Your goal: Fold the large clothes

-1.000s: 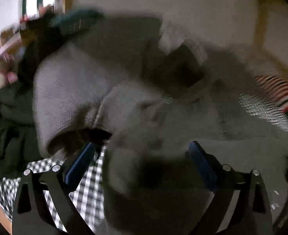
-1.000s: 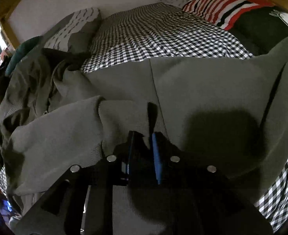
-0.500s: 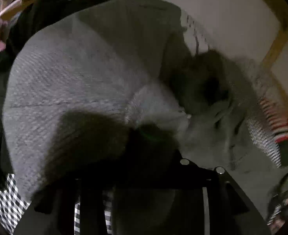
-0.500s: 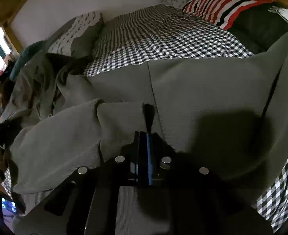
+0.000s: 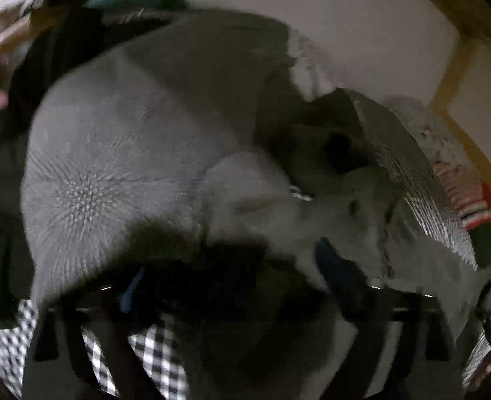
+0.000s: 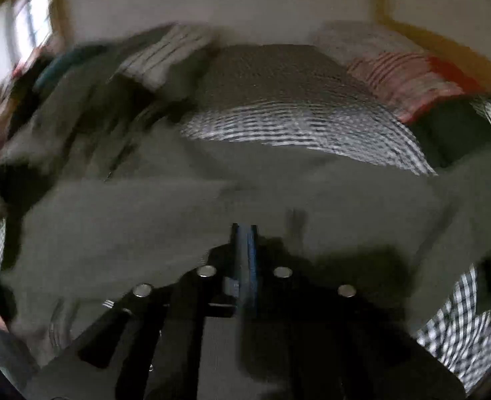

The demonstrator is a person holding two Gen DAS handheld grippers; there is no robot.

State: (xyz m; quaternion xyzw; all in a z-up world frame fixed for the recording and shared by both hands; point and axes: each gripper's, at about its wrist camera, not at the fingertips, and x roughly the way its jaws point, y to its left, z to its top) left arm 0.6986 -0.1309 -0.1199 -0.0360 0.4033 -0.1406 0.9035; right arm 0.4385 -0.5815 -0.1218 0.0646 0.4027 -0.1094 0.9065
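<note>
The left tool [image 5: 225, 273] has just sprung wide apart again after a brief close, its pads off the grey sweater [image 5: 118, 153], which bulges close in front of it; that suggests it has let go of a fold. The right tool [image 6: 243, 233] has just been opening, yet its pads look nearly together with nothing visible between them. Both views are blurrier than before. Farther off lies the checked bedspread [image 6: 288, 123].

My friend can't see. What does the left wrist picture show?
A big grey knitted sweater fills most of this blurry picture, heaped on a black-and-white checked bedcover. The left gripper has just opened its blue-padded fingers wide just above the sweater, gripping nothing. A pale wall is behind.
</note>
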